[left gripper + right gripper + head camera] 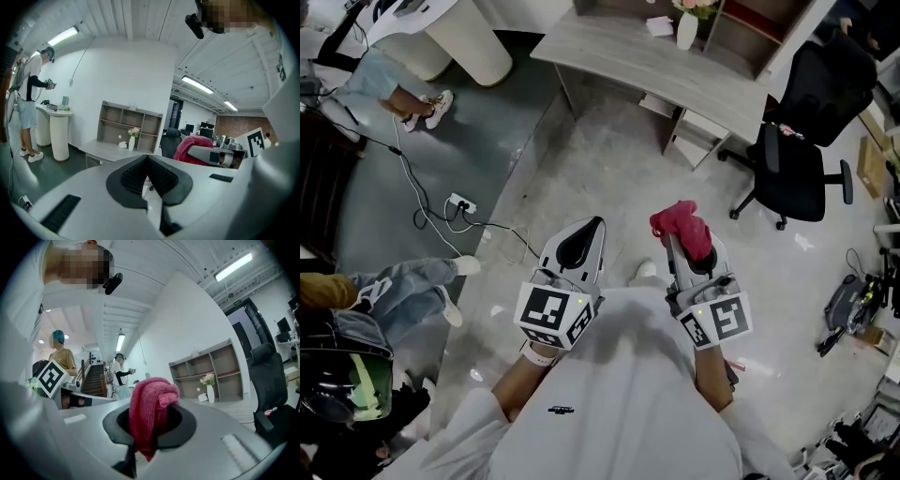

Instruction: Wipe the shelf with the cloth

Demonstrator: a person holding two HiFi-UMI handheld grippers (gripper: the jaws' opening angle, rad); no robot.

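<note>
The right gripper is clamped on the cloth: a bunched pink fold stands up between its jaws and hangs over their front, as the right gripper view shows. The left gripper has its jaws together at the tips, with nothing between them. Both are held near the person's chest, side by side and apart, pointing away over the bare floor.

Just beyond the left gripper, to its left, a power strip lies on the floor with its cable trailing off. At the near left a seated person's jeans leg reaches in.

Far across the floor stands a grey desk. The shelf, an open unit of compartments, sits on its far right end, well apart from the cloth. A white vase with flowers stands on the desk just left of the shelf. A black office chair stands to the right of the desk. At the far left another person's legs show beside a white counter.
</note>
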